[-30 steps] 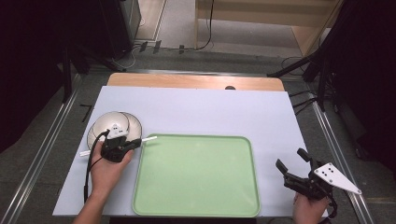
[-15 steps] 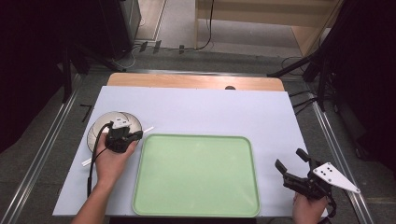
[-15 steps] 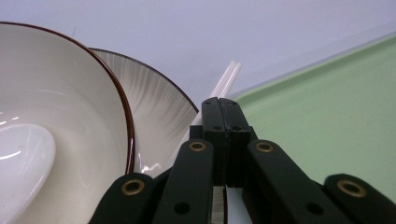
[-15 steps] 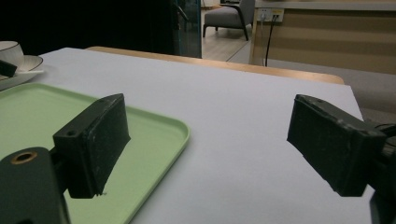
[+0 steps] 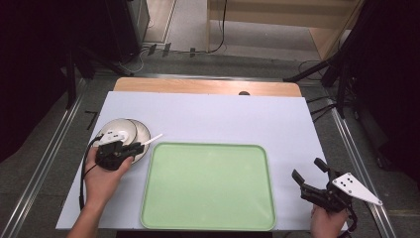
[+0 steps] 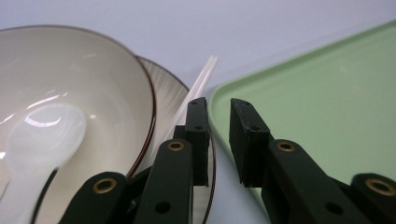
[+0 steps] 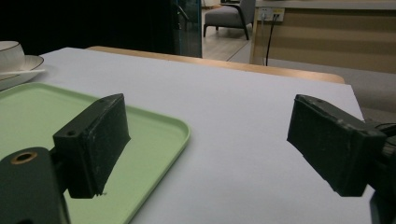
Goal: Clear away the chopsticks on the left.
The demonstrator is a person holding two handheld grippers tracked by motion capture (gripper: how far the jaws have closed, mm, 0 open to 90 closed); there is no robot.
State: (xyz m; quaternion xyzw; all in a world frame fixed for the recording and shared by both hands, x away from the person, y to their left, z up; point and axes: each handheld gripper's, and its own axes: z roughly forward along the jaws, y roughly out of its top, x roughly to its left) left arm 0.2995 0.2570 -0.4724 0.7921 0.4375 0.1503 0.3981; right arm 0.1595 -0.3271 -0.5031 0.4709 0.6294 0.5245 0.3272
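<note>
Plate (image 6: 173,100) rim under left tool (image 6: 218,112), jaws narrowly apart, gripping nothing, right tool (image 7: 208,128) wide apart, empty.

Left forearm reaches in from the bottom edge, angled up and slightly rightward, left hand (image 5: 101,178) wrapped around the left tool (image 5: 130,148). Its jaws point to the right and sit nearly together, a narrow gap showing between the two pads, nothing between them. Over on the right, the right hand (image 5: 327,223) just peeks in at the bottom edge, gripping the right tool (image 5: 309,171). Those jaws are spread wide, pointing up and to the left, nothing held.
</note>
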